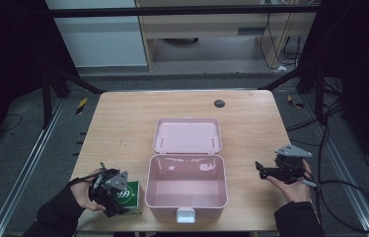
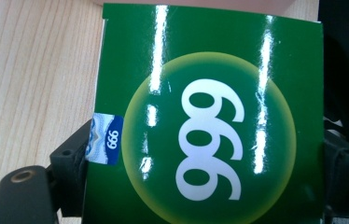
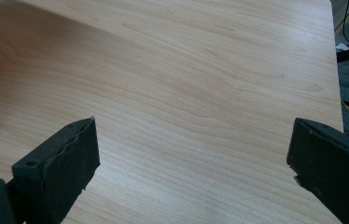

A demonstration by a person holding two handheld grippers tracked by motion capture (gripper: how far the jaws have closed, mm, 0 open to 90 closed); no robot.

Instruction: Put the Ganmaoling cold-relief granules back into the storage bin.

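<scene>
A glossy green carton (image 2: 210,121) printed with "999" in white sits between the two jaws of my left gripper (image 2: 207,158), which is shut on its sides. In the high view that green carton (image 1: 133,195) rests near the table's front left, just left of an open pink box (image 1: 149,190), with the left gripper (image 1: 122,200) around it. The pink box's lid (image 1: 187,136) lies folded back flat behind it, and its inside looks bare. My right gripper (image 1: 261,171) hovers right of the box, held in a hand. Its jaws stand wide open over bare wood (image 3: 193,158).
A small black round disc (image 1: 219,103) lies near the table's far edge. The pink box has a white latch (image 1: 185,215) at its front. The wooden table (image 1: 118,133) ends close behind both hands. Cables (image 1: 350,185) trail on the floor at the right.
</scene>
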